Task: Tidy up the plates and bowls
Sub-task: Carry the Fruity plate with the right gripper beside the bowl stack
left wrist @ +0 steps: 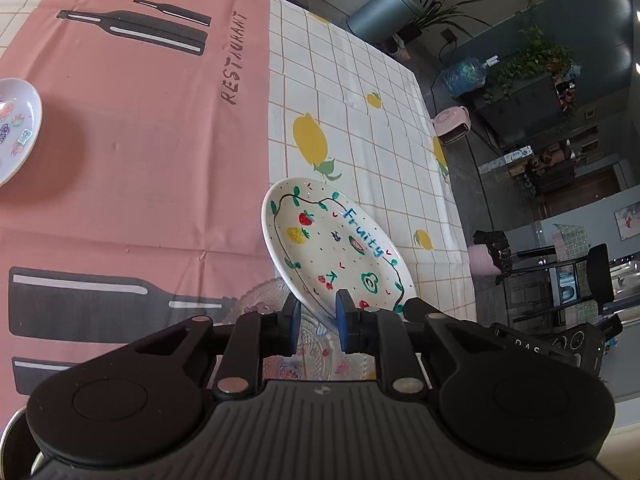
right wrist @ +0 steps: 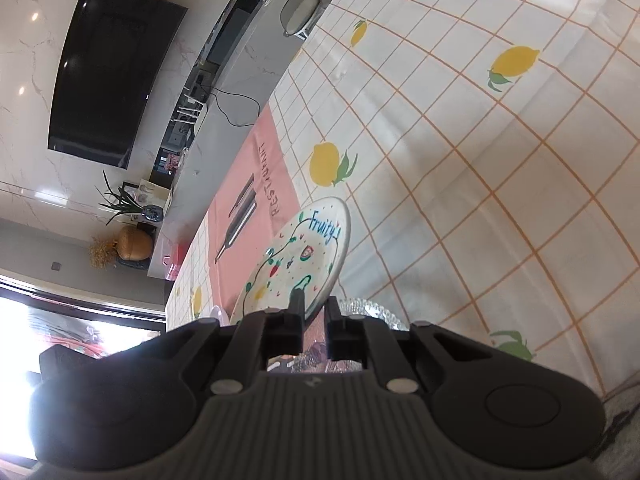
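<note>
Both grippers pinch the plate (left wrist: 336, 248) by its rim: left gripper (left wrist: 318, 312), right gripper (right wrist: 314, 306). A glass dish (left wrist: 320, 344) below is mostly hidden.

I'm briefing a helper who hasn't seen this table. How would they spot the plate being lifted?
Start at the pink RESTAURANT cloth; by its edge, over the lemon-print tablecloth, a tilted plate is gripped at its rim. Unlike the clear glass dish beneath, it is white with painted fruit and "Fruity".
</note>
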